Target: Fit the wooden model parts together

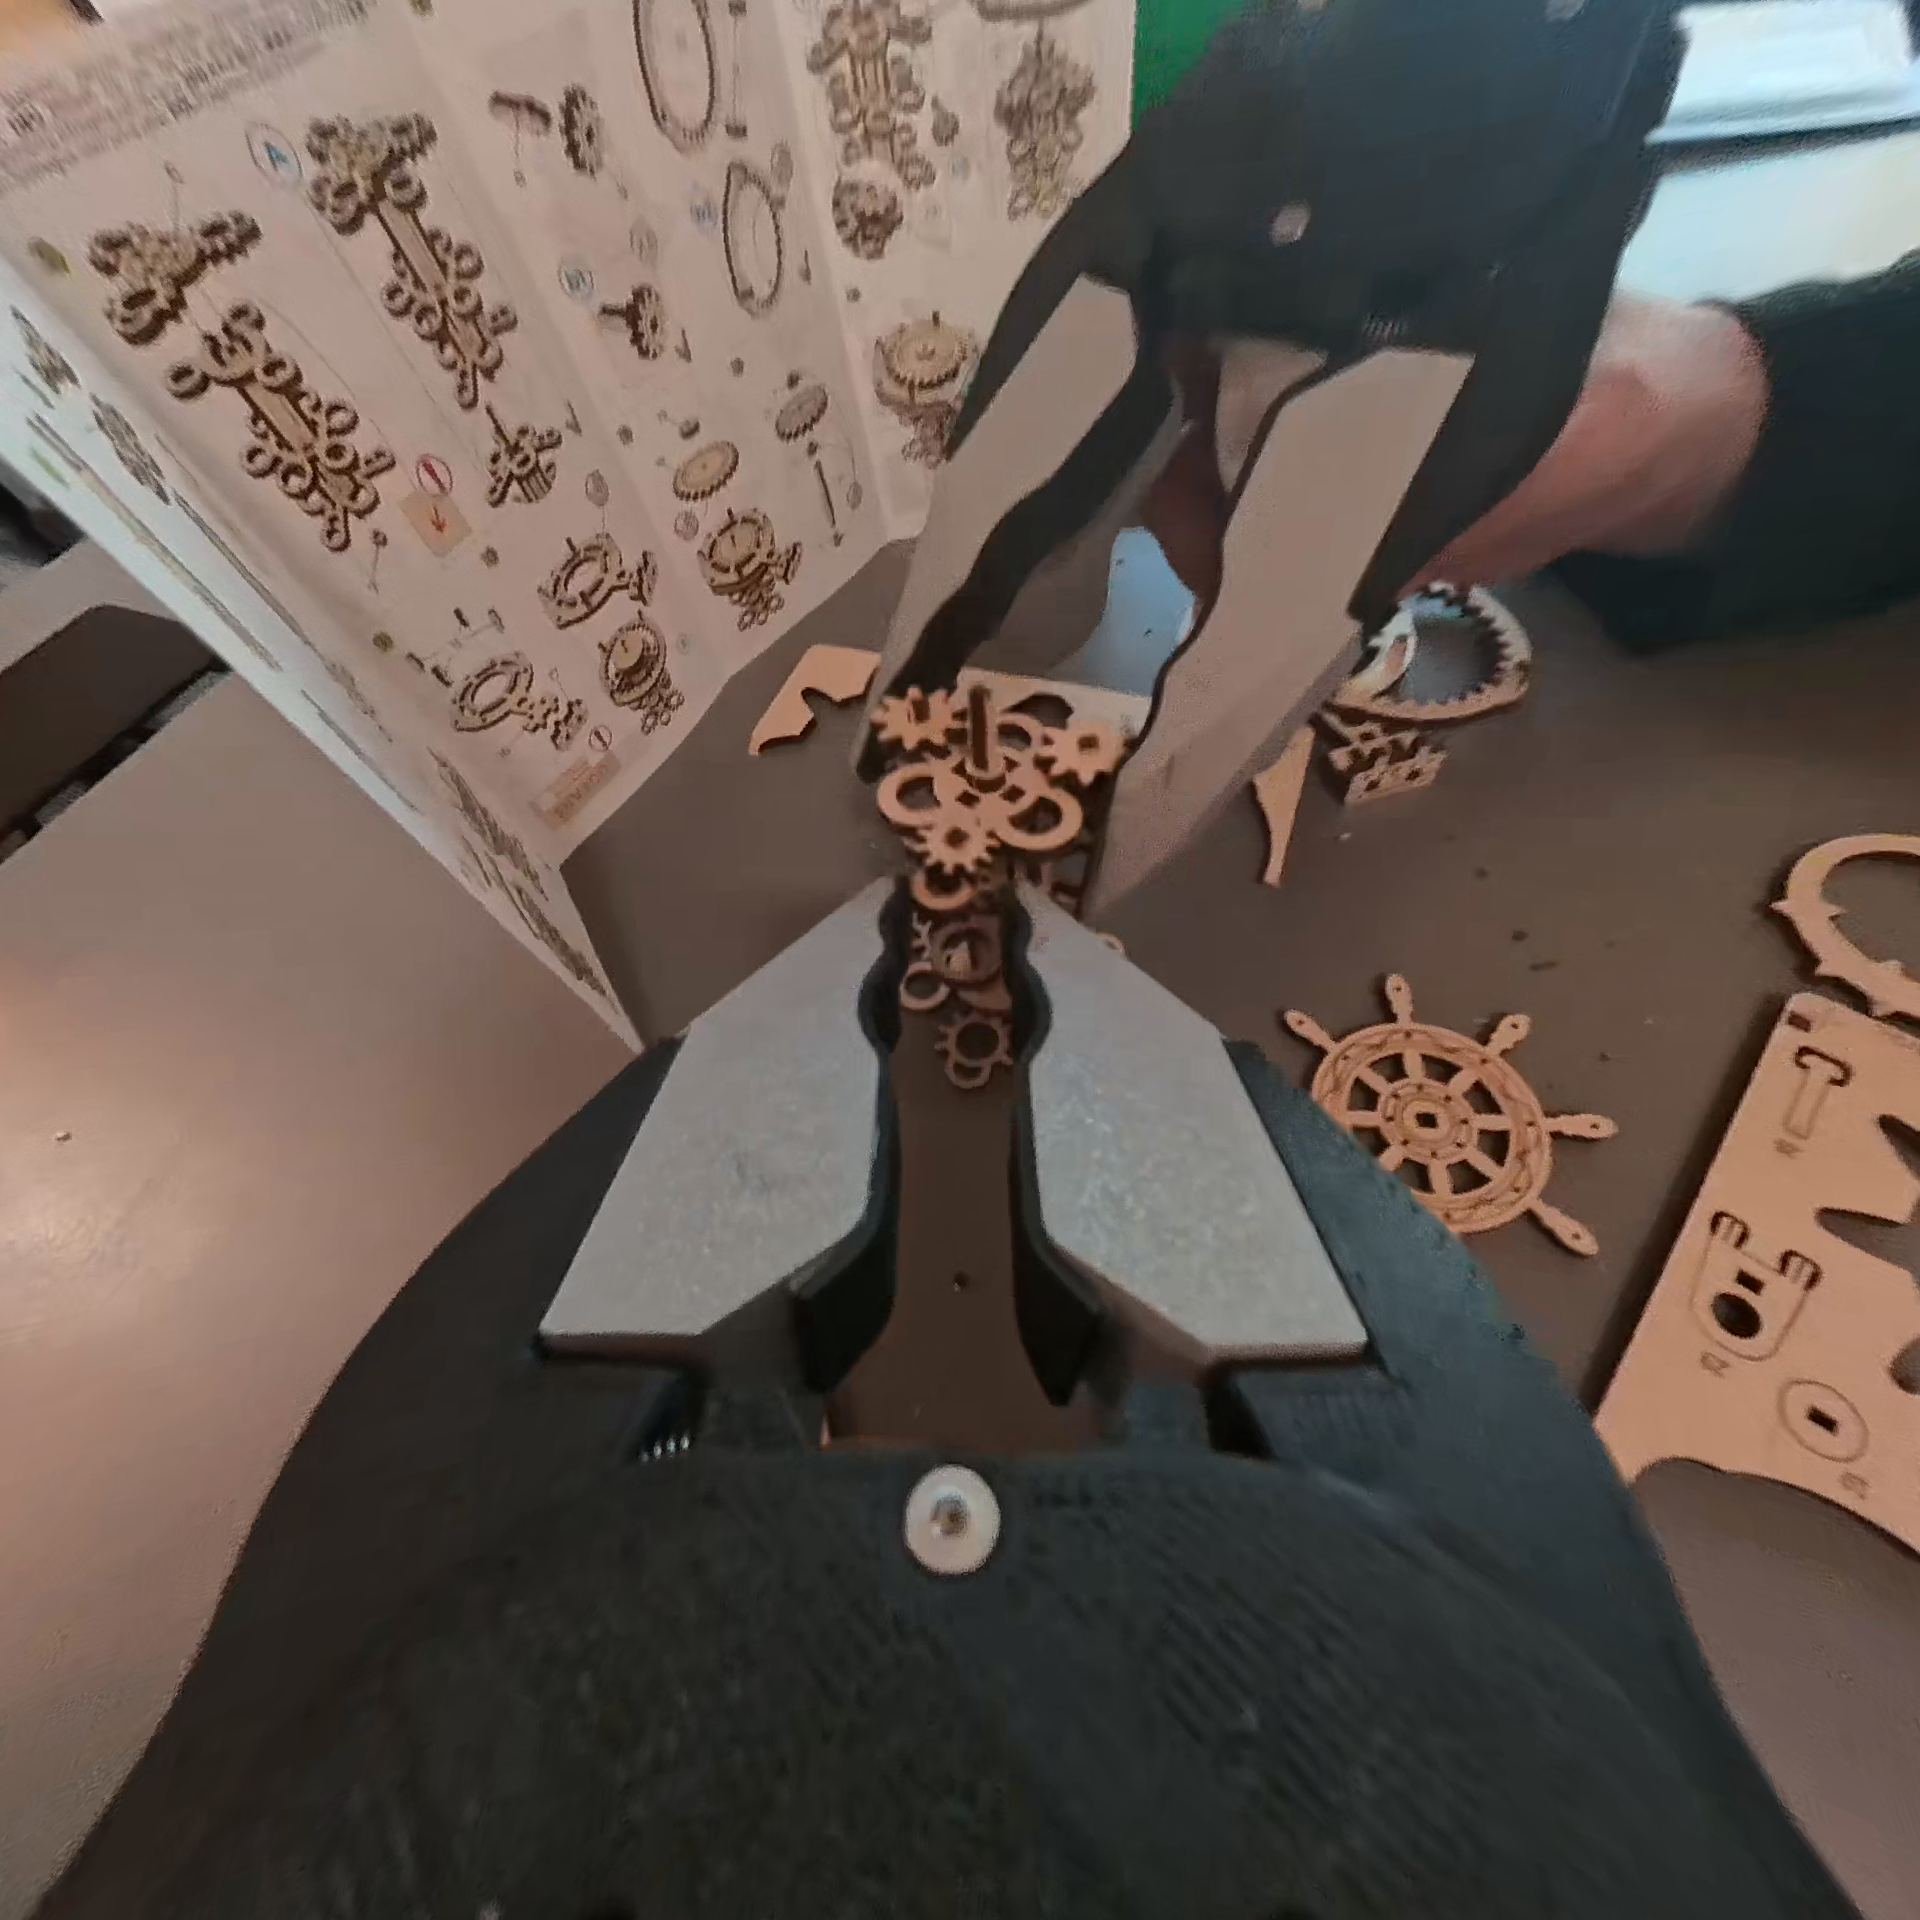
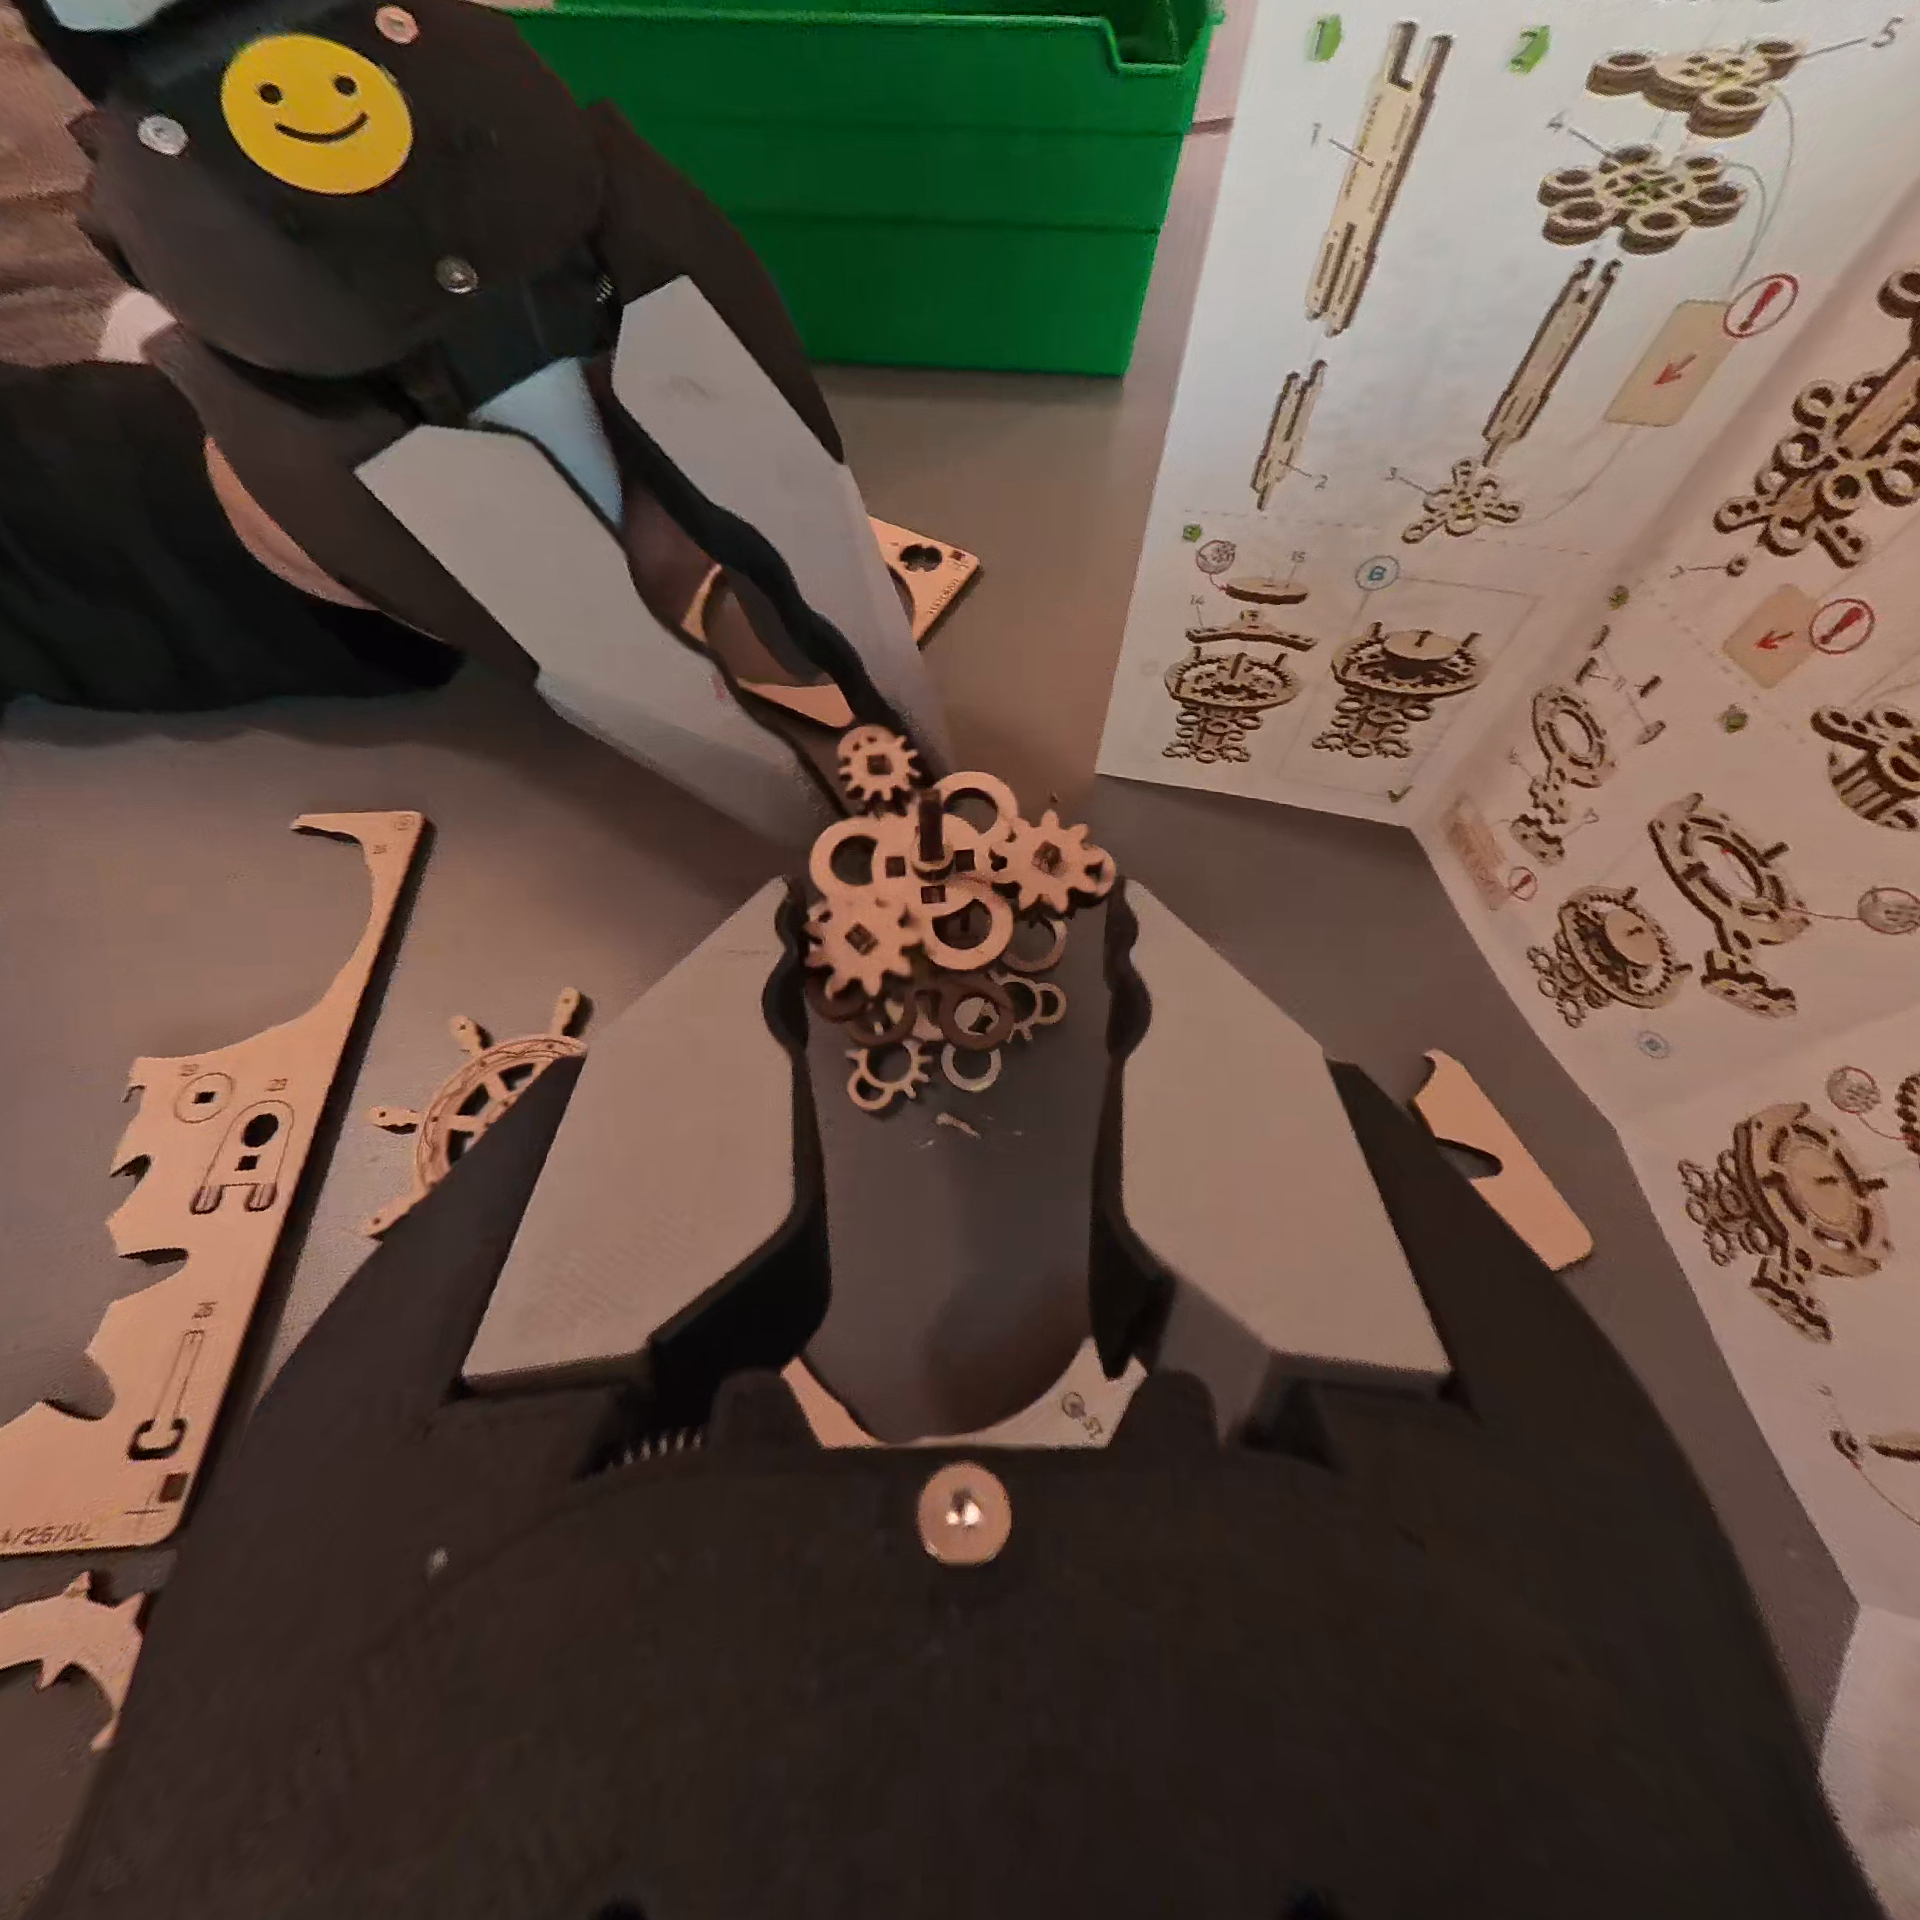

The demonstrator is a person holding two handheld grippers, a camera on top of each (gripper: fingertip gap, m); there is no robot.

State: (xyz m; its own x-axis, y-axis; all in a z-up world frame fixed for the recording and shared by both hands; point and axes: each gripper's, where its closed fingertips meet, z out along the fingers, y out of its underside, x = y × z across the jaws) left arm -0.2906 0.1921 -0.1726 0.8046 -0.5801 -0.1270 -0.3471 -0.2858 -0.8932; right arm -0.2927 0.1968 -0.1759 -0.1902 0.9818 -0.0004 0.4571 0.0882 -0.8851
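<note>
A wooden gear assembly (image 1: 982,800), a stack of small cogs and ringed plates on a dark stem, stands upright between both grippers. My left gripper (image 1: 956,914) is shut on its lower stem. In the right wrist view it comes in from the upper left with a yellow smiley sticker. My right gripper (image 2: 956,925) is spread wide, its jaws against both sides of the top gear cluster (image 2: 956,894). In the left wrist view it reaches down from the upper right.
A folded instruction sheet (image 1: 468,364) stands behind, and also shows in the right wrist view (image 2: 1558,520). A wooden ship's wheel (image 1: 1444,1122), a cut-out plywood sheet (image 1: 1766,1247), a toothed ring piece (image 1: 1455,665) and scraps lie on the grey table. A green bin (image 2: 935,187) sits at the back. Both grippers' tips are close together, under 4 cm apart. My right tips are roughly 9 cm from the wooden ship's wheel (image 1: 1444,1122).
</note>
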